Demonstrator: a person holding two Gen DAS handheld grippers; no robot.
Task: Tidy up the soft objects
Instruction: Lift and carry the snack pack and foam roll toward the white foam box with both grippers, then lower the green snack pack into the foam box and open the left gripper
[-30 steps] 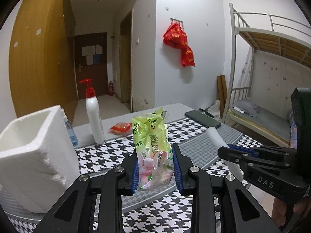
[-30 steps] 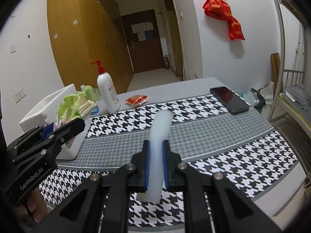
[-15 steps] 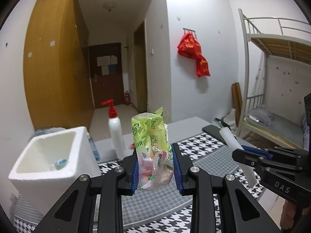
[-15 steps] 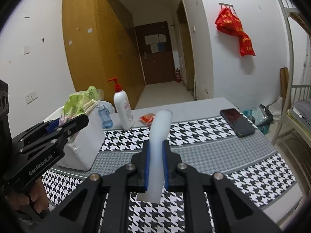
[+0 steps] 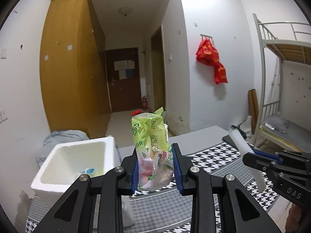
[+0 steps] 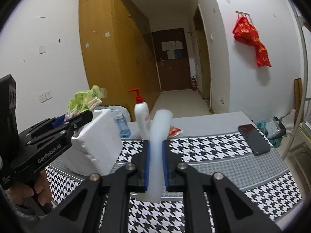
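Dorm room, table point(image 6: 223, 167) with houndstooth cloth, bunk bed at right. Left tongs point(image 5: 155, 169) clamped on a green tissue pack point(image 5: 150, 151), held in the air just right of and above the open foam box point(image 5: 64, 165) at far left of the table. Right tongs point(image 6: 155, 167) pinched narrow on a white foam tube point(image 6: 158, 151), also held up, over the table middle. Box already has a few small items inside, can't tell what. Judged mid-task: both soft things picked up, neither in the box yet. Left: drop both in. Pump bottle point(image 6: 141, 116), spray bottle point(image 6: 121, 124), red packet point(image 6: 175, 131), phone point(image 6: 253, 139) sit on the table.
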